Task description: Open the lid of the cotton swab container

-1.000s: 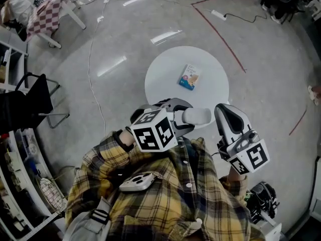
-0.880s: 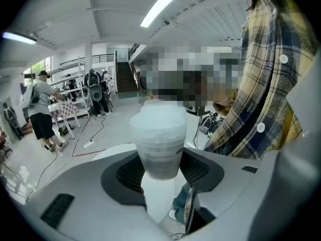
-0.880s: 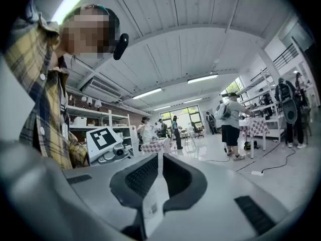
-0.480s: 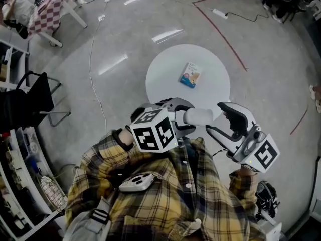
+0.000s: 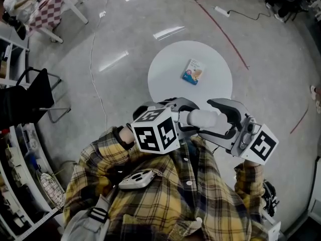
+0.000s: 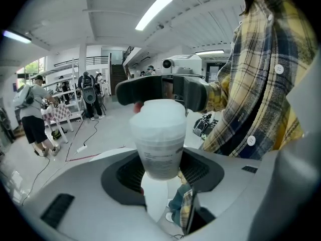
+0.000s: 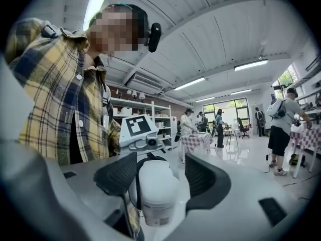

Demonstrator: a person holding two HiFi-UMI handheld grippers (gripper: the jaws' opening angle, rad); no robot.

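Grasping of the lid looks like the step in hand. The left gripper has its jaws clamped on the cotton swab container, held in the air over the desk's near edge. The right gripper has just been opening its jaws; they stand wide around the lid end, not touching it. Next they need to close squarely on the lid.

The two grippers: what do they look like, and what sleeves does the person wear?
Both the left gripper and the right gripper have grey curved jaws with black ribbed pads. Each carries a white cube with black square markers. The sleeves are yellow plaid with dark stripes.
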